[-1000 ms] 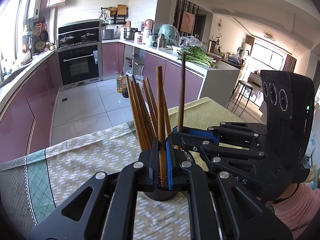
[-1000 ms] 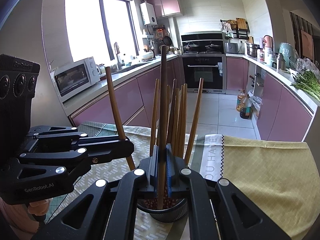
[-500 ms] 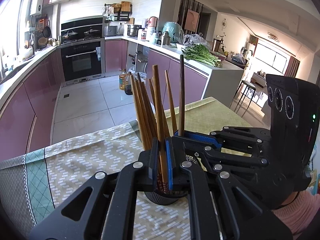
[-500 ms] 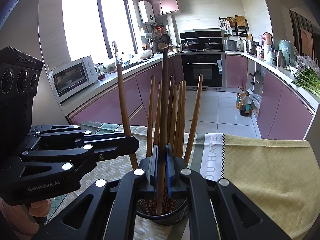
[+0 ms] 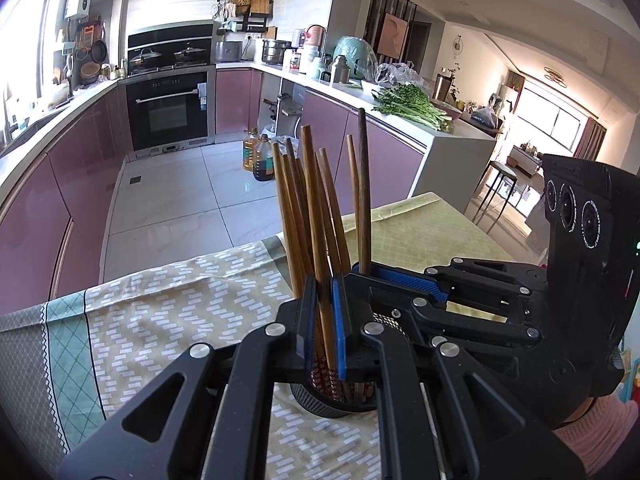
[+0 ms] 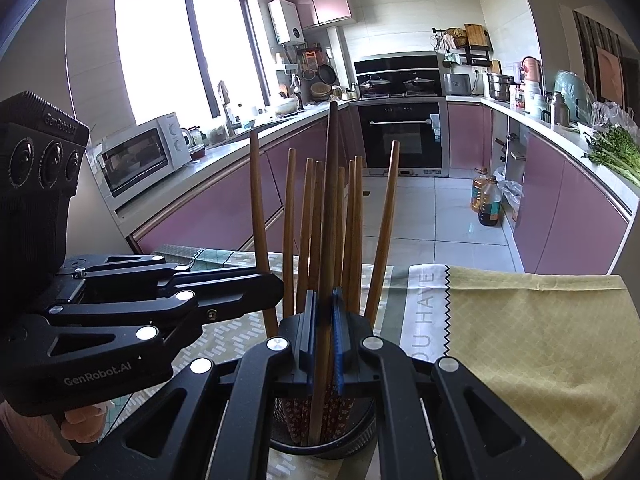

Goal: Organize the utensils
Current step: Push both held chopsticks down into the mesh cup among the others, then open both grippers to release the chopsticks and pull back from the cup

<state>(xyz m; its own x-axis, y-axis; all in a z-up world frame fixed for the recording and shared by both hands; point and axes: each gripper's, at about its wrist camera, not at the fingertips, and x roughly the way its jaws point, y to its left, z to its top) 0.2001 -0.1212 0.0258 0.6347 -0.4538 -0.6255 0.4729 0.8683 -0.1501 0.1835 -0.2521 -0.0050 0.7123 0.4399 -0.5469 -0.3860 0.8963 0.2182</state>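
Observation:
A black mesh utensil holder [image 5: 332,402] [image 6: 356,438] stands on the table, with several brown wooden chopsticks [image 5: 292,208] [image 6: 312,216] upright in it. My left gripper [image 5: 323,320] is shut on a light brown chopstick [image 5: 314,200] whose lower end is inside the holder. My right gripper [image 6: 324,336] is shut on a darker chopstick [image 6: 330,184], also standing in the holder. Each gripper shows in the other's view: the right one [image 5: 400,276] beside the holder, the left one [image 6: 264,292] on the left.
The table carries a patterned cloth [image 5: 160,312] and a yellow cloth [image 6: 540,340]. Pink kitchen cabinets [image 6: 224,204], an oven [image 5: 168,112], a microwave [image 6: 140,156] and oil bottles [image 5: 260,156] on the floor lie beyond. Greens [image 5: 412,104] lie on the counter.
Both grippers have moved down, and the two held chopsticks now sit deeper in the holder. The left one's chopstick stands more upright among the others.

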